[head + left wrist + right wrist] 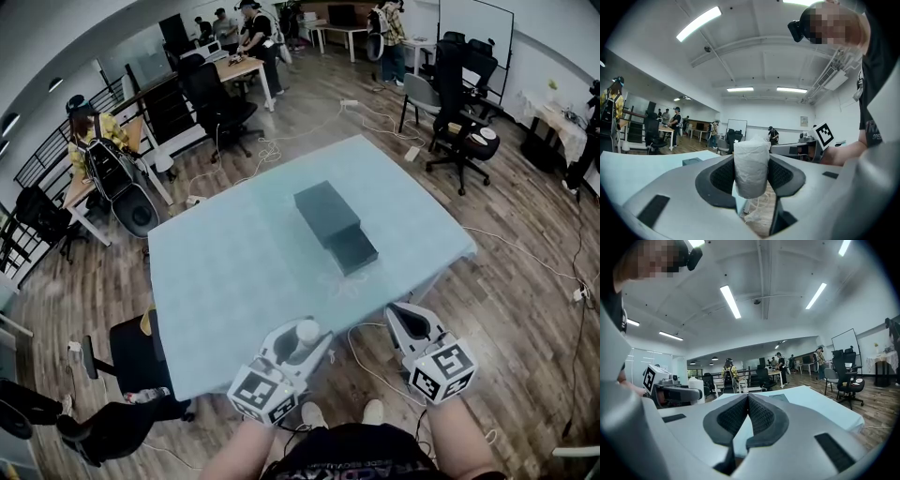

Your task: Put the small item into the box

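1. The left gripper point(310, 339) is clenched on the small item point(751, 168), a white, paper-wrapped roll. The roll is held upright between the two pads, which press on its sides.
2. The roll's top is seen above the jaws and its lower end just below the pads.
3. The right gripper point(747, 401) is closed with its pads together, and nothing is held between them. It is kept beside the left gripper, apart from it.
4. The dark grey box point(336, 227) is found ahead of both grippers and well apart from them, to the left of the line of the left gripper's jaws.
5. The box is set on the light blue table point(225, 281), whose near edge lies just ahead of the jaws.
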